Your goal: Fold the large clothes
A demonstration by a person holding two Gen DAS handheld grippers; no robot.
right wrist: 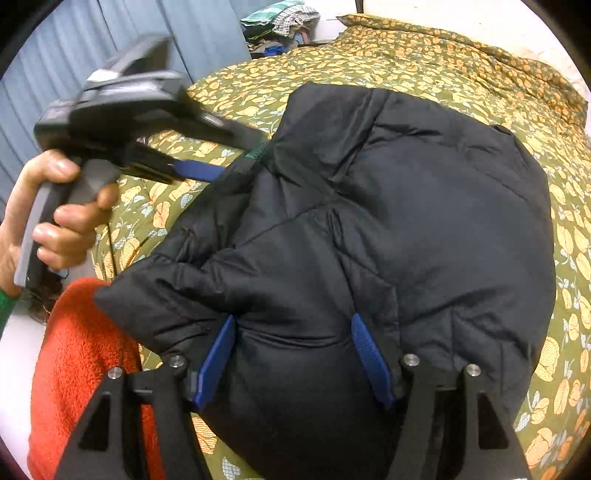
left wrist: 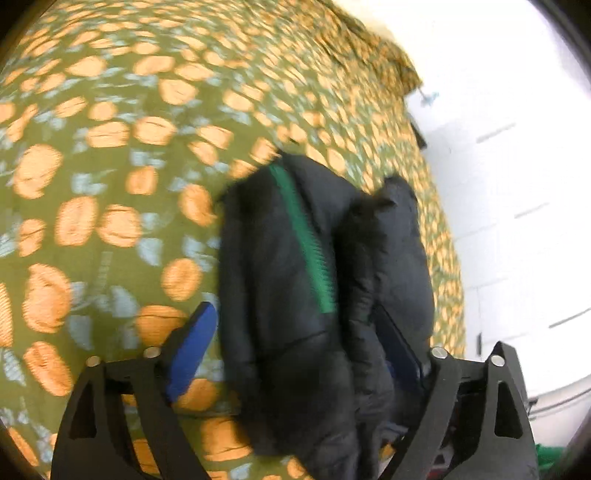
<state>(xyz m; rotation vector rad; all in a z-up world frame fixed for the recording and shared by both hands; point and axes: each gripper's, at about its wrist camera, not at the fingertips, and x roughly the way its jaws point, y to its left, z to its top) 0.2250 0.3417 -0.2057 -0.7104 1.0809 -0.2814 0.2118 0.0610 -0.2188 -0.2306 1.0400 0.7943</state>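
Note:
A black puffer jacket (right wrist: pixel 406 206) lies bunched on the bed, with a green zipper strip (left wrist: pixel 306 236) running down it. In the right wrist view, my right gripper (right wrist: pixel 293 321) is shut on a puffy fold at the jacket's near edge, and the fabric bulges between its blue pads (right wrist: pixel 218 362). My left gripper (left wrist: pixel 293 314) straddles another hanging fold with its jaws wide. Its left pad (left wrist: pixel 192 354) stands clear of the fabric, and the other is partly hidden behind the fold. The right wrist view shows a hand (right wrist: pixel 66 221) holding my left gripper (right wrist: pixel 232 157) at the jacket's far left edge.
The bed has a green cover with orange flowers (left wrist: pixel 110 147). A red fleece cloth (right wrist: pixel 85 350) lies at the bed's near left edge. Blue curtains (right wrist: pixel 110 37) and a pile of clothes (right wrist: pixel 280 22) are behind the bed. A white wall (left wrist: pixel 498 147) runs along one side.

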